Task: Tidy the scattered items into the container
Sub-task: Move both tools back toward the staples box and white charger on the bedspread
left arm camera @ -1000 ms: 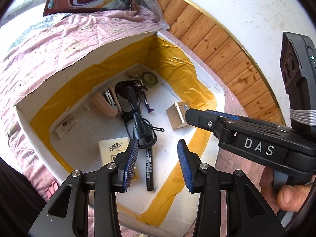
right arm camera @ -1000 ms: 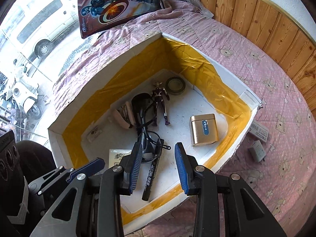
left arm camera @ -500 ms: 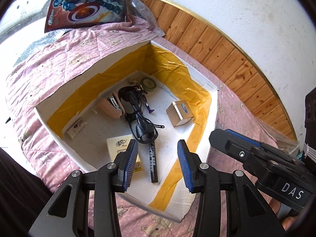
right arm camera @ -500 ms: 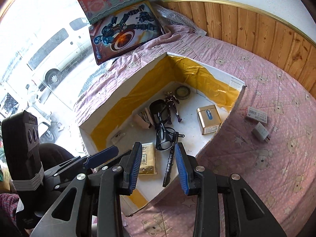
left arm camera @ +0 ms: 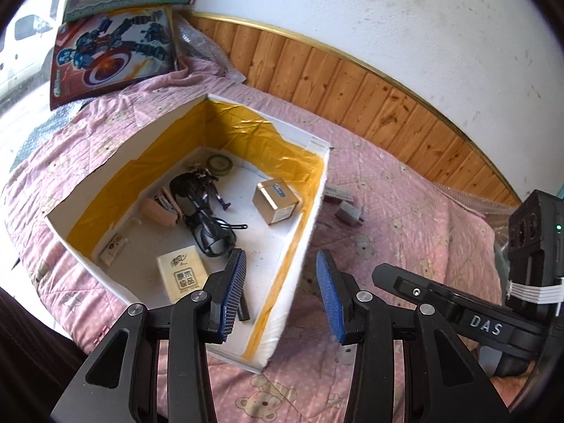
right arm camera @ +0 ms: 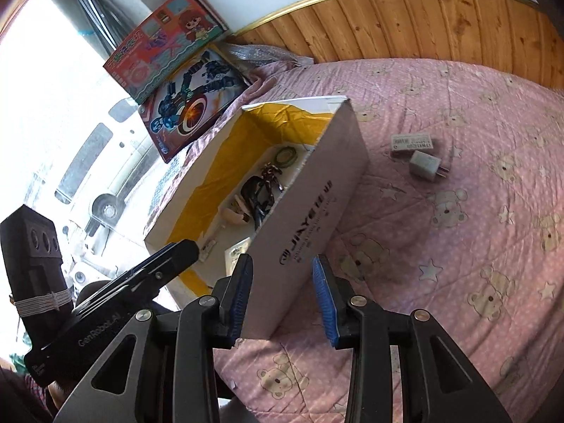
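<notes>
A white cardboard box (left arm camera: pixel 306 236) lined with yellow tape lies on a pink bedspread. In it are a gold tin (left arm camera: pixel 276 201), a tape roll (left arm camera: pixel 219 164), a tangled black cable (left arm camera: pixel 208 225), a tissue pack (left arm camera: pixel 181 275) and other small items. On the bedspread to the right of the box lie a white charger plug (right arm camera: pixel 424 165) and a small white packet (right arm camera: pixel 410 142). My left gripper (left arm camera: pixel 282 296) hangs open above the box's near right corner, holding nothing. My right gripper (right arm camera: pixel 282 296) is open and bare in front of the box's outer wall (right arm camera: pixel 317 211).
Two toy boxes (left arm camera: pixel 112 53) lean at the head of the bed by a window. Wood panelling (left arm camera: pixel 352 95) and a white wall run along the far side. The pink bedspread (right arm camera: pixel 458 264) stretches to the right of the box. Bubble wrap (right arm camera: pixel 261 53) lies near the toy boxes.
Both grippers have pulled back from over the box and shifted right. The right wrist view now shows the box's outer wall and the plug on the bedspread. Nothing was picked up.
</notes>
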A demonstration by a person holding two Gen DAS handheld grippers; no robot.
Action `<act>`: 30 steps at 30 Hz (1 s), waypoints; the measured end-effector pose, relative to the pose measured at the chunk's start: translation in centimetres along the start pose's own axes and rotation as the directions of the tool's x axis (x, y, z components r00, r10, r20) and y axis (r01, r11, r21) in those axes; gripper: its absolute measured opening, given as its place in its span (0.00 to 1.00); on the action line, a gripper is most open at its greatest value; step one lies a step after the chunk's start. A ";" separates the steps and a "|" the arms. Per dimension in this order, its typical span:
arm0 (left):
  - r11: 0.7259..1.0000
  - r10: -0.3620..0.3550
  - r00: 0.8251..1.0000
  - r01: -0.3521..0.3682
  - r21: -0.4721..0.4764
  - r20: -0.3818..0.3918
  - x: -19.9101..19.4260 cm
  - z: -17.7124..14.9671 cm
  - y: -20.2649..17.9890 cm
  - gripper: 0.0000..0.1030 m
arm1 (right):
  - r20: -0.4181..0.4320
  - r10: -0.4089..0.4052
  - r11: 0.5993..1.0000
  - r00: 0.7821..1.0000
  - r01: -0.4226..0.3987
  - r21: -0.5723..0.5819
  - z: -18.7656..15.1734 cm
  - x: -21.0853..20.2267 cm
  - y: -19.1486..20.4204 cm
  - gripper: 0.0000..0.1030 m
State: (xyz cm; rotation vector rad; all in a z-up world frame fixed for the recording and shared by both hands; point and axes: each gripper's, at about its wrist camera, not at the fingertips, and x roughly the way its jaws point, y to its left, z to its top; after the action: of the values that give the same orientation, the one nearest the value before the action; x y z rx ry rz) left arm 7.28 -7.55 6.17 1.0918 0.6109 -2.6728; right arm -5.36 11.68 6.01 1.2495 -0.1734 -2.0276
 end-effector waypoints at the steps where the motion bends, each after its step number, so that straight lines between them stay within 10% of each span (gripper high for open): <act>1: 1.000 -0.007 1.000 0.007 0.019 0.002 0.0 -0.1 -0.7 0.43 | 0.002 -0.006 1.000 1.000 0.006 0.021 -0.1 -0.1 -0.9 0.36; 15: 0.981 -0.121 0.984 0.138 0.137 -0.128 4.5 -0.8 -8.0 0.43 | -0.035 -0.217 0.976 0.975 0.217 -0.005 7.1 2.5 -10.5 0.50; 30: 0.955 -0.103 0.969 0.160 0.251 -0.224 12.8 9.8 -12.0 0.43 | -0.048 -0.291 0.902 0.956 0.257 -0.346 11.6 13.9 -14.0 0.53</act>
State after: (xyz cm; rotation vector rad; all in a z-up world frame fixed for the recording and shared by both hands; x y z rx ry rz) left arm -11.82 -1.32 7.14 1.4672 0.3731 -2.8394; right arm -25.59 9.84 -4.45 1.1991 0.4057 -2.1105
